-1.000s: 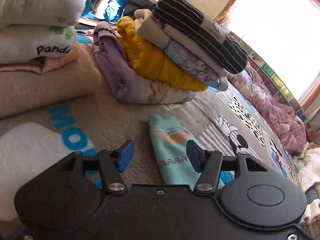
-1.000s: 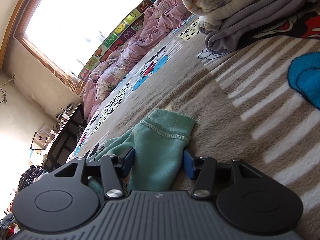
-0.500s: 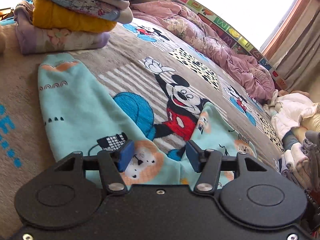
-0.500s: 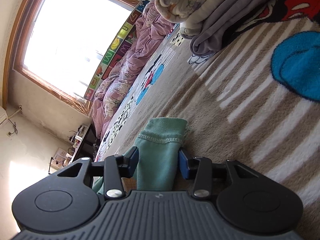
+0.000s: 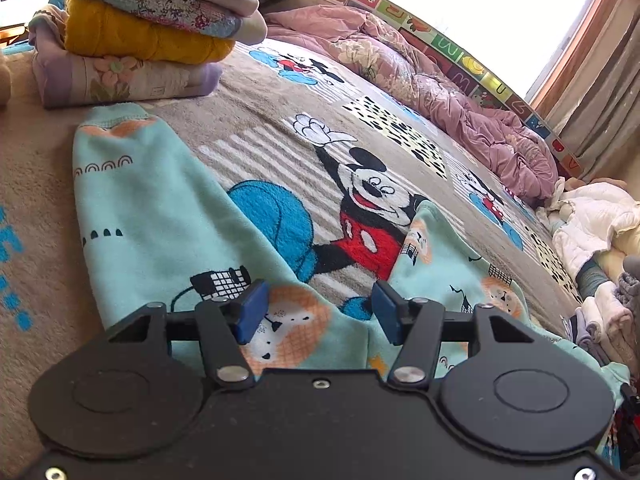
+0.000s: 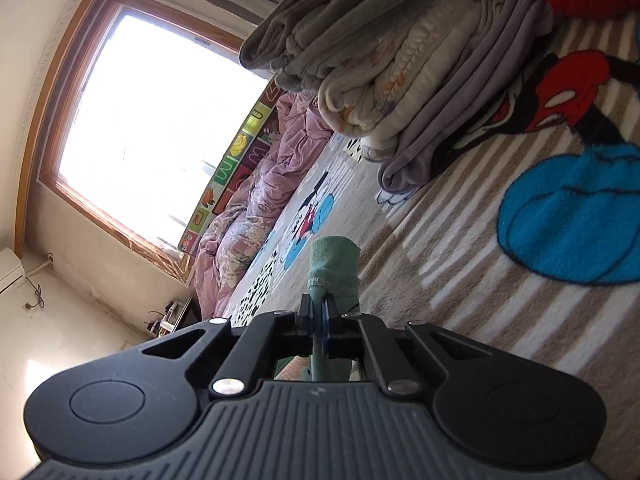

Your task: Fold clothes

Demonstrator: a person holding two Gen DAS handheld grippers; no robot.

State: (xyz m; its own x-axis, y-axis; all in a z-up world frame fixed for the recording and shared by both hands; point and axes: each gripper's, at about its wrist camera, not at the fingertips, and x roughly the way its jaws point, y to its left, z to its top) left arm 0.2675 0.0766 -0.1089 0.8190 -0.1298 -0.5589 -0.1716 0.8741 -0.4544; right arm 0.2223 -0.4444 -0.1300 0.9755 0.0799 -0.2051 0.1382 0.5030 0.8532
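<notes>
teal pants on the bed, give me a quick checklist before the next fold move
1. Right gripper gripping a pant cuff: ok, fingers shut on the teal fabric.
2. Left gripper gripping the teal pants: not ok, fingers stand apart, nothing pinched.
3. Left gripper lined up over fabric: ok, the crotch area lies between its fingers.
4. Far leg lying flat on the Mickey blanket: ok, it stretches smoothly toward the folded stack.
5. Clear of the grey and cream pile on the right: ok, a stretch of blanket lies between.
6. Waistband lying straight: cannot tell, hidden under the grippers.
</notes>
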